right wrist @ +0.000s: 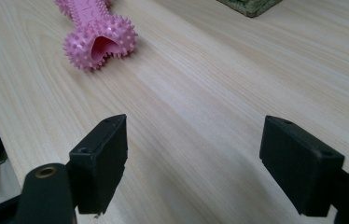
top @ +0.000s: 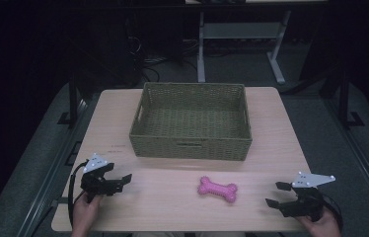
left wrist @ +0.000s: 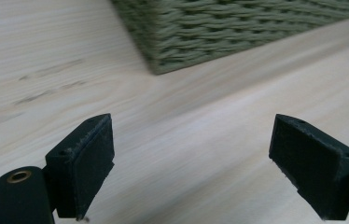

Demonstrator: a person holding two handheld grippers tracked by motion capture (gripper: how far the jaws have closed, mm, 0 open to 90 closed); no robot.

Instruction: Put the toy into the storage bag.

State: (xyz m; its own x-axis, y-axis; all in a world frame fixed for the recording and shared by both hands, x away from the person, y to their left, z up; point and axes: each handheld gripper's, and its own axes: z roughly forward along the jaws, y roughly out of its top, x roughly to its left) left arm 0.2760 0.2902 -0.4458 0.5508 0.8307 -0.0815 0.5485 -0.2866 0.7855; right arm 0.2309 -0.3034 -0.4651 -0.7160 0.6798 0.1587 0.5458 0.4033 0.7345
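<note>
right gripper and left gripper both rest with jaws spread, gripping nothing. the pink bone lies flat on the table, just in front of the basket. best to take the bone across its narrow middle, spikes aiding grip. beyond it, the basket looks empty.

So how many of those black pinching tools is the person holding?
2. The left tool is at the table's near left corner; the right tool is at the near right. Both are open and empty, with the pink bone toy between them, before the basket.
</note>
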